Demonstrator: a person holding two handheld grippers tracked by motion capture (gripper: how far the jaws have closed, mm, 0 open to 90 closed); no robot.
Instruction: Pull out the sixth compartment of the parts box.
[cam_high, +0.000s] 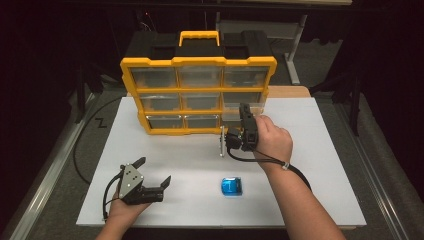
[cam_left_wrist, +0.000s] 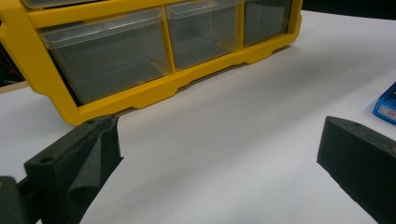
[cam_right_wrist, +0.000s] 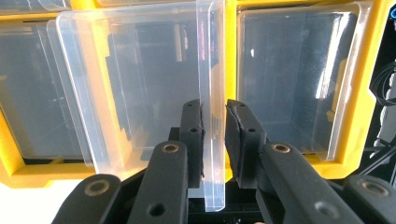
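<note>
A yellow and black organizer (cam_high: 197, 61) with clear plastic drawers stands at the back of the white table (cam_high: 310, 165). My right gripper (cam_high: 244, 111) reaches its bottom right slot, jaws shut on the front lip of a clear drawer (cam_high: 231, 119) that sticks out of the frame. The right gripper view shows that gripper (cam_right_wrist: 214, 116) pinching the thin lip, with the drawer (cam_right_wrist: 140, 84) empty. My left gripper (cam_high: 155, 170) rests at the near left of the table, open. In the left gripper view its jaws stand wide apart around bare table (cam_left_wrist: 219, 140).
A small blue flat object (cam_high: 231, 186) lies on the table near the front, right of the left gripper, also at the right edge (cam_left_wrist: 387, 105). The organizer's yellow frame (cam_left_wrist: 140, 95) stands ahead of the left gripper. A black cable trails from the right wrist.
</note>
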